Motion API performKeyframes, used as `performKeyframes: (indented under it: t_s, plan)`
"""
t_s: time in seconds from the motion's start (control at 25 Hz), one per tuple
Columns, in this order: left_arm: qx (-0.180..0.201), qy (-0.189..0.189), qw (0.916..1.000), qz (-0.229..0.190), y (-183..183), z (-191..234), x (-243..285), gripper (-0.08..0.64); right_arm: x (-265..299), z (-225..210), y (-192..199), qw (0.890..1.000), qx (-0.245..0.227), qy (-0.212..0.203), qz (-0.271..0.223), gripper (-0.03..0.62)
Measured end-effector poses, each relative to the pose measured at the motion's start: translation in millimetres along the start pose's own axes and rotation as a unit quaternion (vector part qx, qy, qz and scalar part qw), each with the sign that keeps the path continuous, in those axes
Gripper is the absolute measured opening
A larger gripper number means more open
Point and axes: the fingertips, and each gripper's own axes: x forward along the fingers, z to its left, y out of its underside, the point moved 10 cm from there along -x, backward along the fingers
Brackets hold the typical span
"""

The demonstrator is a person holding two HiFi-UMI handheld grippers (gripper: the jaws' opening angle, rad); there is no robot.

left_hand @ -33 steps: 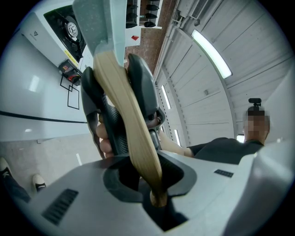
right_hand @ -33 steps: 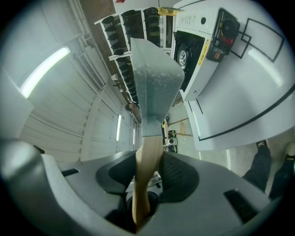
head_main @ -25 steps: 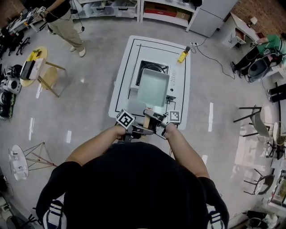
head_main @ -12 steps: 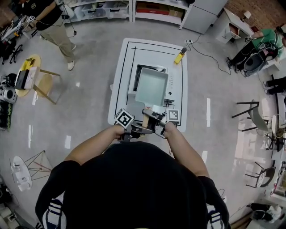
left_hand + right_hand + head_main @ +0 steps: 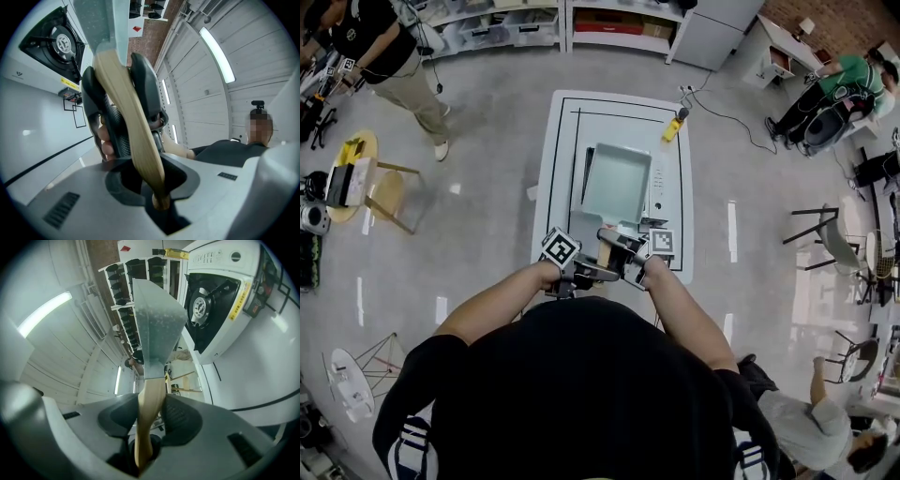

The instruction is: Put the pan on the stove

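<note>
- My left claw point(image 5: 158, 190) is clamped on the very end of the pan's wooden handle point(image 5: 129, 117). The jaws are almost together, with the wood pinched between them.
- My right claw point(image 5: 149, 420) grips the same handle a little farther along, nearer the pan. One ribbed pad presses on each side of the wood, and the jaws stand wider apart than the left ones.
- In the head view the two claws meet in front of my chest at the near edge of the white table point(image 5: 555, 187), each in one of my hands.
- The pan point(image 5: 617, 181) is square and pale grey-green. It hangs from the handle out ahead of both claws, over the gas stove point(image 5: 662, 192).
- From above, the pan covers most of the stove top. Only a dark strip of the burner well shows at its left side.
- In my right gripper view the burner point(image 5: 202, 305) shows bare beside the pan's underside, so the pan is held off it, not resting on it.
- Past the stove, a yellow object point(image 5: 672, 126) lies at the table's far edge, and a cable runs from it onto the floor.
- Well beyond the table, a person in a dark top point(image 5: 380, 52) stands at the far left by the shelving, and a person in a green top point(image 5: 848, 89) sits at the far right.
</note>
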Motion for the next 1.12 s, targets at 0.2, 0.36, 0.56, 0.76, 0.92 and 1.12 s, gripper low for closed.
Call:
performKeyframes:
  t_s: [0.2, 0.36, 0.56, 0.76, 0.92, 1.12]
  plan:
    - [0.001, 0.005, 1.0000, 0.007, -11, 2, -18, 0.078, 17, 1, -9, 1.000, -0.002, 0.004, -0.006, 0.140]
    - [-0.001, 0.009, 0.9999, 0.014, -16, 3, -26, 0.078, 24, -1, -13, 1.000, -0.003, 0.009, -0.012, 0.140]
    - [-0.009, 0.019, 0.9996, 0.020, -24, 7, -43, 0.078, 41, -1, -20, 1.000, -0.001, 0.011, -0.020, 0.140]
    - [-0.003, 0.023, 0.9994, 0.027, -29, 6, -49, 0.078, 47, 4, -22, 1.000, -0.002, 0.013, -0.027, 0.140]
    - [-0.005, 0.028, 0.9992, 0.030, -30, 3, -64, 0.078, 60, 2, -25, 0.999, -0.013, 0.019, -0.028, 0.140]
    - [0.010, 0.022, 0.9991, 0.036, -32, 1, -69, 0.078, 64, 6, -24, 0.999, -0.018, 0.019, -0.027, 0.140]
